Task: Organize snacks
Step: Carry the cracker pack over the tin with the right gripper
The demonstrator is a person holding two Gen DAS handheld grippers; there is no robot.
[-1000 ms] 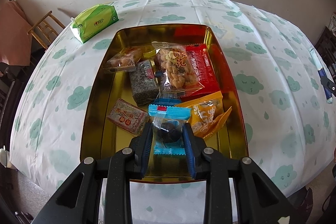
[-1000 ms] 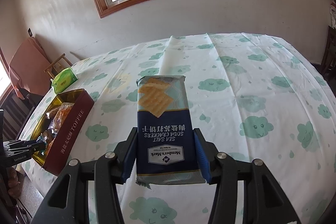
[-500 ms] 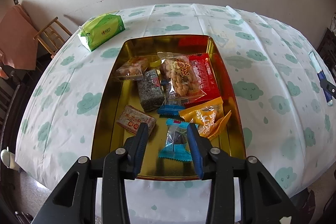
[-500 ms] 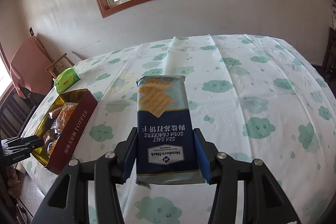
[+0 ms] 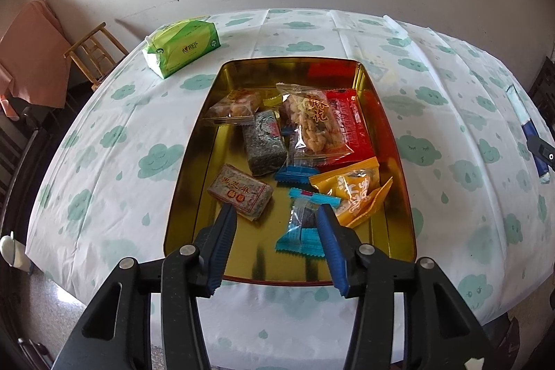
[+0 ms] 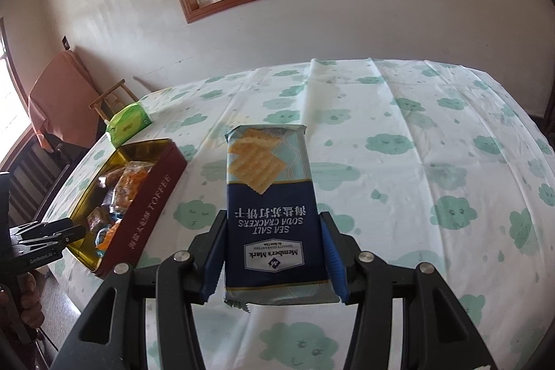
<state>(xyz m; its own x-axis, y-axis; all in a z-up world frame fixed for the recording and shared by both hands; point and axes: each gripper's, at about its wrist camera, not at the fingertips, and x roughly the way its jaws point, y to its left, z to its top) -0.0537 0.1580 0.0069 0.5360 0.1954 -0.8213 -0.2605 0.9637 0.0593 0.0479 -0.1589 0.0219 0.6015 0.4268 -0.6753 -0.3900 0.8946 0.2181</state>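
Observation:
A gold-lined toffee tin [image 5: 194,158] with red outer walls [image 6: 152,196] lies on the cloud-print table and holds several wrapped snacks. A blue-wrapped dark candy [image 5: 302,226] lies near its front, beside an orange packet [image 5: 353,193] and a brown sesame bar [image 5: 240,191]. My left gripper [image 5: 275,219] is open and empty, just above the tin's front, jaws either side of the blue candy. My right gripper [image 6: 274,224] is shut on a navy sea salt soda cracker pack [image 6: 274,210], held above the table to the right of the tin.
A green tissue pack [image 5: 182,45] lies behind the tin at the table's far left, and shows in the right wrist view too [image 6: 128,123]. A wooden chair [image 5: 95,52] and a pink-draped piece of furniture [image 5: 31,58] stand by the wall at left.
My left gripper opened and let go of the blue candy, which now lies in the tin, then drew back a little. My right gripper kept holding the cracker pack and barely moved.

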